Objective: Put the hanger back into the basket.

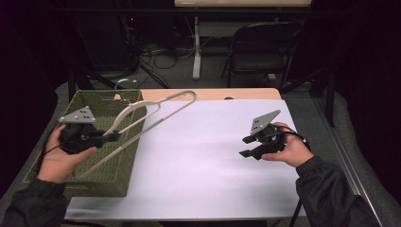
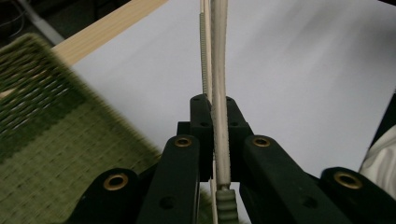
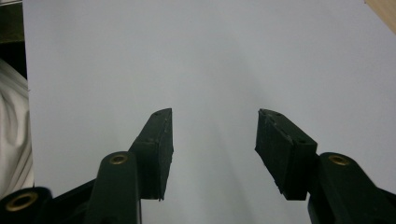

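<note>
1. Hanger (image 1: 156,111), pale and thin, raised above the near-left of the table, reaching from the basket out over the white sheet (image 1: 208,156).
2. Clamped at its lower end by the left gripper (image 1: 115,136), jaws closed tight on the bar.
3. Green woven basket (image 1: 101,177) at the left edge, under the hanger.
4. Right gripper (image 1: 247,146) at the right, over the sheet, jaws apart and holding nothing.

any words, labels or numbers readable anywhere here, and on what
None can be read: the hanger, the green basket, the white sheet, the left gripper and the right gripper bear no visible lettering. The clutter behind the table is too dark to tell.
</note>
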